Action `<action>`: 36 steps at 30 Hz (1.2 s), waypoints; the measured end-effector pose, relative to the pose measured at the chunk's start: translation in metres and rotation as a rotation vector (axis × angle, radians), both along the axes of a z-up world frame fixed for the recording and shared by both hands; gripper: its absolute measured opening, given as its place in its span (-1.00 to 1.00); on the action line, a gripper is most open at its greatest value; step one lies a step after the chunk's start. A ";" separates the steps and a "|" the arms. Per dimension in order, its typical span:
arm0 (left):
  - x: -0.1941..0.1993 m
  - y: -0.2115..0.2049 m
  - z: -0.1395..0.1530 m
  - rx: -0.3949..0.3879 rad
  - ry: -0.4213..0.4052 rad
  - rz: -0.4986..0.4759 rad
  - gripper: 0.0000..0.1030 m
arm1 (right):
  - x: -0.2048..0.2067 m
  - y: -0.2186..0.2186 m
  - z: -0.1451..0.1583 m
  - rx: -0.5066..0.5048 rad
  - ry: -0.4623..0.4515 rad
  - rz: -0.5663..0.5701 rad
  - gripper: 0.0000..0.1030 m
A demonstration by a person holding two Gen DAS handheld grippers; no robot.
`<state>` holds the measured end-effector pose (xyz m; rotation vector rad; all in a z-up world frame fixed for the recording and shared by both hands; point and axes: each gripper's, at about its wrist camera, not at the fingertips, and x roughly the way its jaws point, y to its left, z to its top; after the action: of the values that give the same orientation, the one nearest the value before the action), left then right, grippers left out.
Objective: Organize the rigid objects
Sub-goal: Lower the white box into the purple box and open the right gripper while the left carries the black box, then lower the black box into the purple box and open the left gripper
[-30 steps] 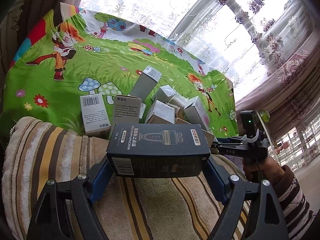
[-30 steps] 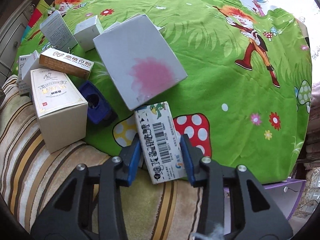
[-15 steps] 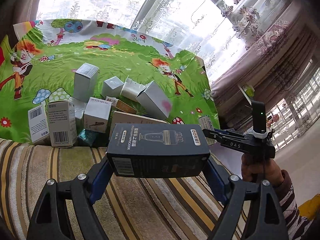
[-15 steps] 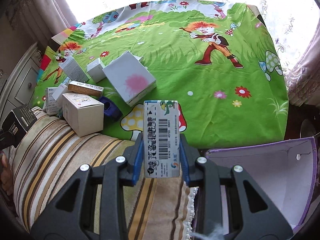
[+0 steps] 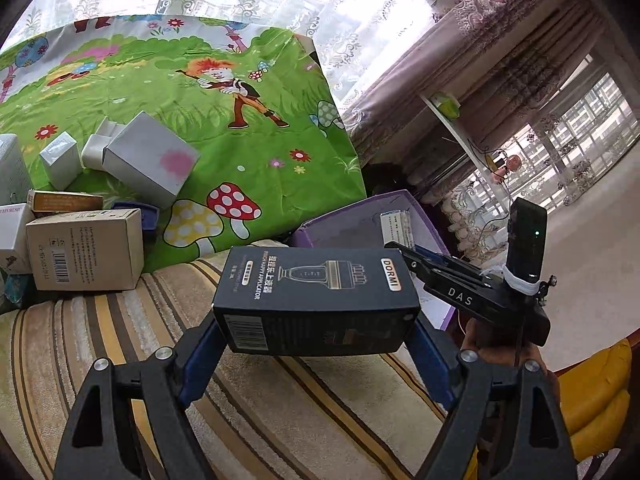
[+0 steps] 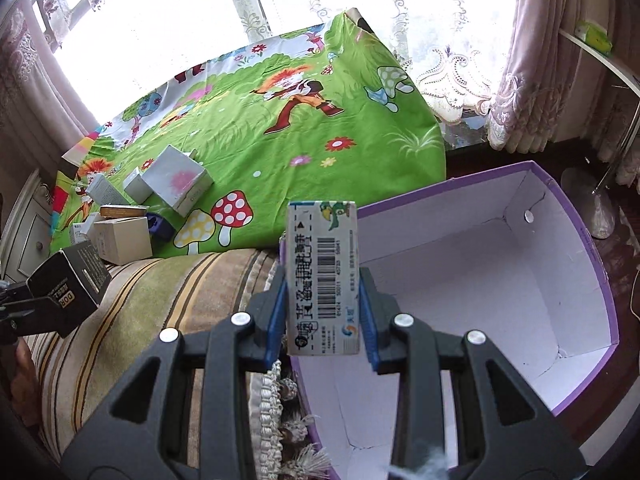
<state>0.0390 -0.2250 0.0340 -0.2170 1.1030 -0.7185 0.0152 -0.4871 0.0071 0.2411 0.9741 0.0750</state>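
From the left wrist we see our left gripper [image 5: 316, 334] clamped on the black DORMI box [image 5: 316, 298], held crosswise between its fingers above the striped blanket [image 5: 120, 332].

From the right wrist, our right gripper [image 6: 323, 314] grips the barcode carton [image 6: 323, 276] upright, over the near wall of the purple box [image 6: 576, 240].

Left wrist fisheye close behind its fingers, low over the striped blanket [image 5: 100, 344], facing the purple box [image 5: 352, 220], right wrist fisheye close behind its fingers, above the same box [image 6: 580, 248], both sharing the green cartoon cloth [image 5: 248, 120].
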 end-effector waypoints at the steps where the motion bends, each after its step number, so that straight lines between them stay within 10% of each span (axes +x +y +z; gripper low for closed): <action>1: -0.001 -0.006 0.000 0.004 0.001 -0.014 0.65 | -0.004 -0.003 -0.001 -0.001 0.002 -0.008 -0.29; 10: -0.014 -0.053 -0.006 0.017 0.022 -0.157 0.72 | -0.022 -0.027 -0.011 0.009 0.033 -0.070 -0.20; 12: -0.018 -0.057 -0.007 0.044 0.006 -0.166 0.72 | -0.025 -0.032 -0.012 0.007 0.040 -0.087 0.36; 14: -0.021 -0.058 -0.005 0.053 -0.015 -0.170 0.72 | -0.028 -0.035 -0.009 -0.002 0.025 -0.102 0.50; 36: -0.048 -0.044 0.030 0.029 -0.168 -0.220 0.99 | -0.038 -0.030 0.027 0.005 -0.057 -0.076 0.65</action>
<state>-0.0092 -0.2686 0.0643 -0.0088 0.9848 -0.8993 -0.0233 -0.5175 0.0342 0.2794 0.9072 0.0147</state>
